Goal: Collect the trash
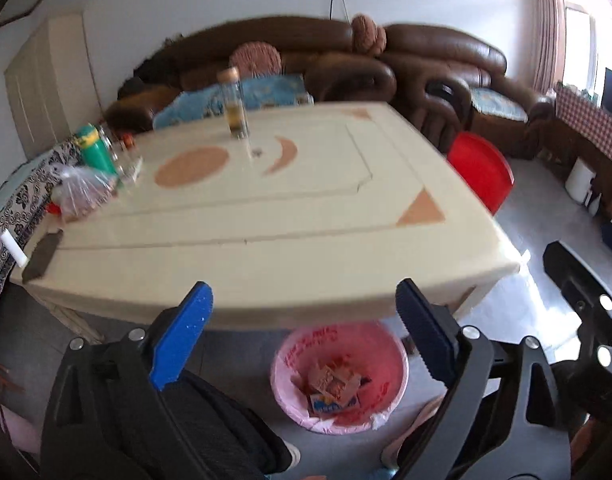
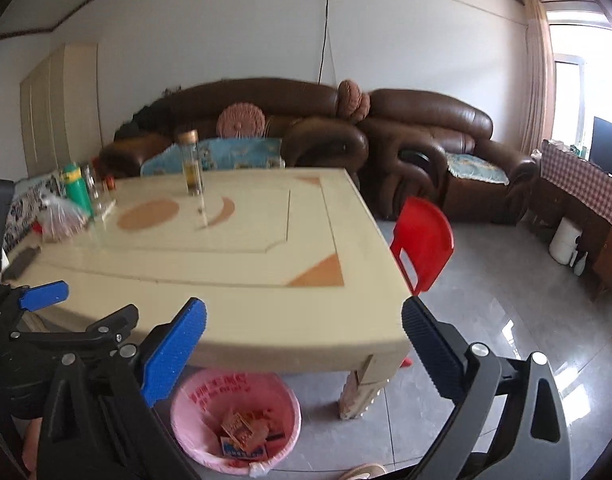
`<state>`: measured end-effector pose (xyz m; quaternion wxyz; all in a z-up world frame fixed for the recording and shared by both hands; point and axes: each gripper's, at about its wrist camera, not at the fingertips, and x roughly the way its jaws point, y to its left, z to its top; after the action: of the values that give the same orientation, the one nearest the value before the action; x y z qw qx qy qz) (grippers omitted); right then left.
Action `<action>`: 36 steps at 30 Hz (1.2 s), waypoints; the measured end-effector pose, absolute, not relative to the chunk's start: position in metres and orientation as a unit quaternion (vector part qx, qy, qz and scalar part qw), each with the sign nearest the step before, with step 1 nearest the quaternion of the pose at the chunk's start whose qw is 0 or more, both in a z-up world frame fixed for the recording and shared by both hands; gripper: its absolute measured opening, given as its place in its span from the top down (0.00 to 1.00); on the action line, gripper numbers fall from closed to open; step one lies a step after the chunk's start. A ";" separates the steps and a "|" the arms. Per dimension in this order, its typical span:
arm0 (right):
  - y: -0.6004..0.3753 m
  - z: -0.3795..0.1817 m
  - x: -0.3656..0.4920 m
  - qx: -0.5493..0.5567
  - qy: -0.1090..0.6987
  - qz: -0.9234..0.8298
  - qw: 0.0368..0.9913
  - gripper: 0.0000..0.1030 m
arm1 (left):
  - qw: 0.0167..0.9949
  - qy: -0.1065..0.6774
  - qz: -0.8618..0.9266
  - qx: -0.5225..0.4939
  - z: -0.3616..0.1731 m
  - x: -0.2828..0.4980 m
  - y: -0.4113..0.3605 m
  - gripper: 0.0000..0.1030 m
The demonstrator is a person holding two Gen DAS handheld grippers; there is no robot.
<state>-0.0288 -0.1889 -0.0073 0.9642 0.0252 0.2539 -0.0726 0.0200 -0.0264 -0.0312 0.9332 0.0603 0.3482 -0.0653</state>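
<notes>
A bin lined with a pink bag (image 1: 340, 376) stands on the floor under the near edge of the cream table (image 1: 266, 248); it holds several small cartons and wrappers (image 1: 334, 390). It also shows in the right wrist view (image 2: 236, 420). My left gripper (image 1: 302, 340) is open and empty, held above the bin. My right gripper (image 2: 304, 350) is open and empty, above and right of the bin. The left gripper's blue fingertip (image 2: 44, 295) shows at the left of the right wrist view.
On the table stand a glass bottle (image 1: 235, 104), a green flask (image 1: 95, 148), a clear plastic bag (image 1: 82, 194) and a dark flat object (image 1: 42, 256). A red plastic chair (image 1: 482, 168) is at the table's right. A brown leather sofa (image 2: 386, 128) lies behind.
</notes>
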 end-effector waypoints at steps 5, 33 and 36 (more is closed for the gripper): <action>-0.184 0.014 -0.048 0.024 0.229 -0.092 0.969 0.07 | 0.946 0.316 -0.059 0.043 -0.003 0.006 -0.017 0.07; -0.160 0.022 -0.056 0.003 0.236 -0.094 0.967 0.07 | 0.944 0.324 -0.041 0.034 -0.004 0.001 -0.005 0.06; -0.160 0.021 -0.055 0.003 0.237 -0.094 0.967 0.07 | 0.945 0.323 -0.038 0.037 -0.005 0.001 -0.005 0.06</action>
<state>-0.0553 -0.1604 0.0213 0.9671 0.0026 0.2366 -0.0937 0.0013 -0.0052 -0.0054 0.9448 0.0366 0.3234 -0.0383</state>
